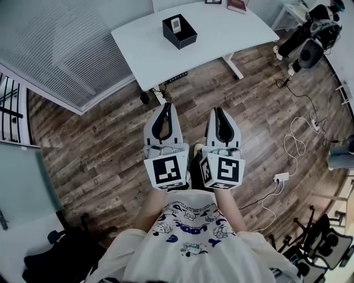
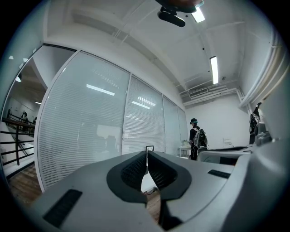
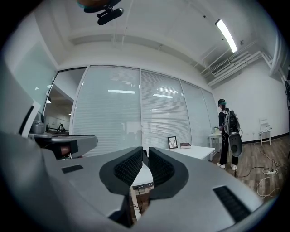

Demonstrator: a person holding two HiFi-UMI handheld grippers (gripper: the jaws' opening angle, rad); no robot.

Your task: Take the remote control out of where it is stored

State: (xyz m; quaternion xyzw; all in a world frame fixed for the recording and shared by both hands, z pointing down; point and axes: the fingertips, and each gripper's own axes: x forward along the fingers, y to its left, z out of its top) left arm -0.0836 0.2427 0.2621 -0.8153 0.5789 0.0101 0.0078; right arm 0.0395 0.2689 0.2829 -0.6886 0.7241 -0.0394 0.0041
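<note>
Brown wood-plank flooring [image 1: 99,143] spreads under everything in the head view. Two white plastic grippers with black ribbed pads sit side by side at its centre, both aimed at 12 o'clock. The left gripper [image 1: 165,105] has its jaws pressed fully together, with nothing between them. The right gripper [image 1: 217,109], just beside it at 3 o'clock, is likewise pinched to at most a sliver and carries nothing. Beyond them at 12 o'clock stands one white rectangular table [image 1: 221,38]. On it rests one black open-topped box [image 1: 181,36]. The one slim white remote control [image 1: 175,24] stands upright inside it, well apart from both grippers. Along the table's far edge are one small black picture frame [image 3: 172,142] and one dark red book [image 1: 237,5]. At 1 o'clock one person wearing a backpack [image 3: 223,124] stands on the floor.
</note>
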